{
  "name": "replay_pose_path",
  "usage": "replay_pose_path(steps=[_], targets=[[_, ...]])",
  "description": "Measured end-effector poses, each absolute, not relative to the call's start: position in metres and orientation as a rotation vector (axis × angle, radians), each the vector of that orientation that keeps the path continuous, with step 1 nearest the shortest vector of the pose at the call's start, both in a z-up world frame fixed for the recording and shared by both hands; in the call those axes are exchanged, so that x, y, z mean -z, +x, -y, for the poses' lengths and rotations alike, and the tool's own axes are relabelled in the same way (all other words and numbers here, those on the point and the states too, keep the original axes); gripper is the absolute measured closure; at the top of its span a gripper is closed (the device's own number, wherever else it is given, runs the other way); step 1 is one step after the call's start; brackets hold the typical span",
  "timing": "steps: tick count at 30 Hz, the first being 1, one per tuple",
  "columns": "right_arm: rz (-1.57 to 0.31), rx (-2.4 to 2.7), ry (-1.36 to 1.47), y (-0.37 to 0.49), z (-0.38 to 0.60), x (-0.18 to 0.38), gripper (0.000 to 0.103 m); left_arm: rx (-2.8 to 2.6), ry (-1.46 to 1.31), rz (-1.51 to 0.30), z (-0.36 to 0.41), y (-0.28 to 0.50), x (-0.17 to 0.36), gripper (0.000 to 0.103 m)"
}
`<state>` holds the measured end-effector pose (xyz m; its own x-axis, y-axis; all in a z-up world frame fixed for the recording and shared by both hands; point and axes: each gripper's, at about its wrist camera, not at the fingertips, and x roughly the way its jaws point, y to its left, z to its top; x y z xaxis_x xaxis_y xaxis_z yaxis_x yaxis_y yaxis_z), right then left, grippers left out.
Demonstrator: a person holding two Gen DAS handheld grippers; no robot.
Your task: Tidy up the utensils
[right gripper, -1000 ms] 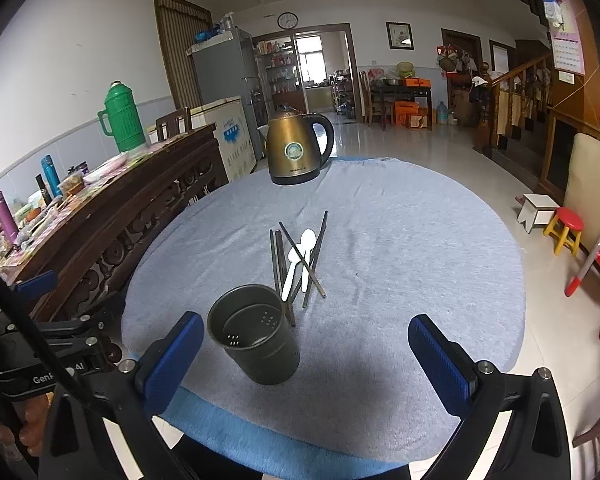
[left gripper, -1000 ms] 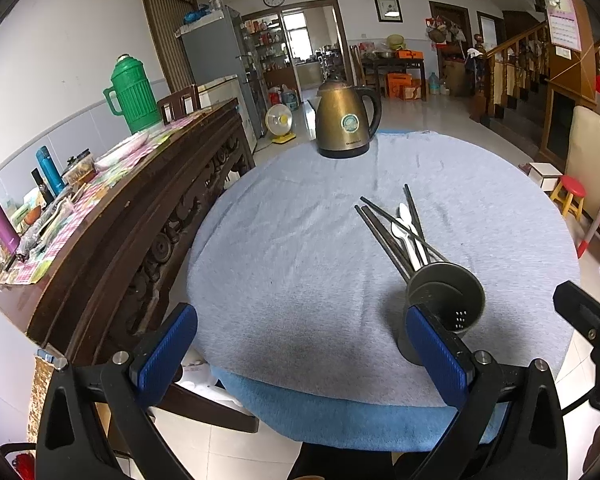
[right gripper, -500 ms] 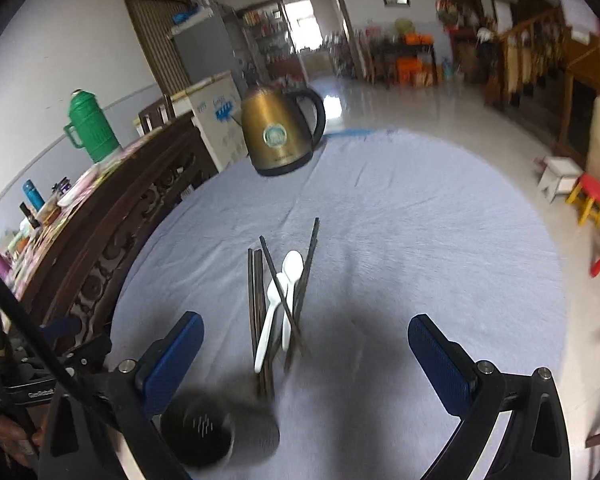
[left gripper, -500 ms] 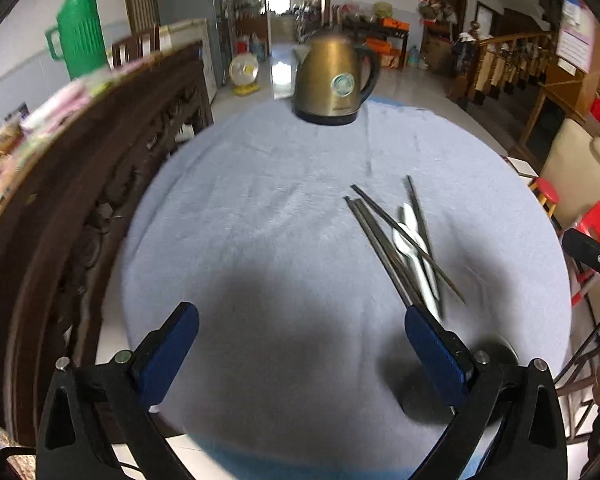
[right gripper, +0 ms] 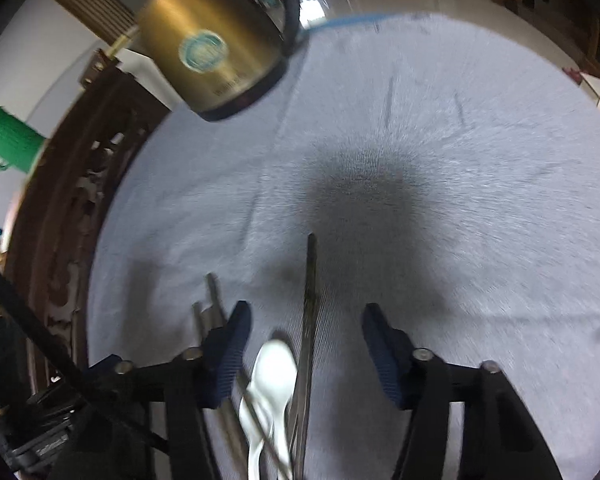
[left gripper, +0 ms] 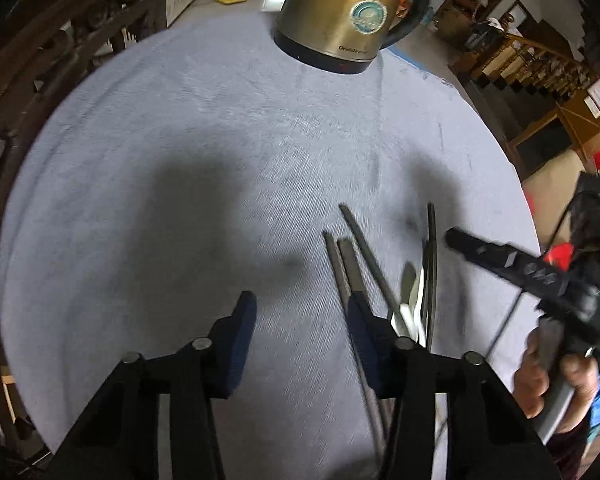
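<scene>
Several dark chopsticks [left gripper: 360, 256] and white spoons [left gripper: 408, 312] lie in a loose bundle on the grey tablecloth [left gripper: 180, 160]. My left gripper [left gripper: 300, 332] is open and low over the cloth, its right finger beside the left chopsticks. My right gripper [right gripper: 306, 344] is open and straddles a chopstick [right gripper: 310, 300] and a white spoon [right gripper: 274, 372], close above them. The right gripper also shows in the left wrist view [left gripper: 520, 268], held by a hand. The utensil holder cup is out of view.
A brass electric kettle [left gripper: 340, 12] stands at the far side of the round table, also in the right wrist view [right gripper: 212, 48]. A carved wooden sideboard [right gripper: 60, 208] runs along the table's left. A green thermos [right gripper: 8, 140] stands on it.
Both grippers have dropped down and forward towards the utensils. The holder cup has left both views. The views are blurred by motion.
</scene>
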<state>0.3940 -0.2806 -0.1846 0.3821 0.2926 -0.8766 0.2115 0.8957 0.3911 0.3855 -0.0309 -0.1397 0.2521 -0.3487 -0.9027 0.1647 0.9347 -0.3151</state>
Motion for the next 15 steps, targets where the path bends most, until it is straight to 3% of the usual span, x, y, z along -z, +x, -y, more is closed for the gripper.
replay_pose_path(steps=[5, 9, 15], targets=[[-1.212, -0.031, 0.461, 0.409, 0.275, 0.203, 0.056, 0.329, -0.176, -1.328, 0.038, 0.411, 0.153, 0.061], [-1.25, -0.005, 0.378, 0.415, 0.262, 0.205, 0.095, 0.319, -0.223, -1.372, 0.044, 0.428, 0.159, 0.061], [-1.147, -0.054, 0.465, 0.391, 0.288, 0.195, 0.095, 0.313, -0.26, -1.442, 0.066, 0.449, 0.172, 0.061]])
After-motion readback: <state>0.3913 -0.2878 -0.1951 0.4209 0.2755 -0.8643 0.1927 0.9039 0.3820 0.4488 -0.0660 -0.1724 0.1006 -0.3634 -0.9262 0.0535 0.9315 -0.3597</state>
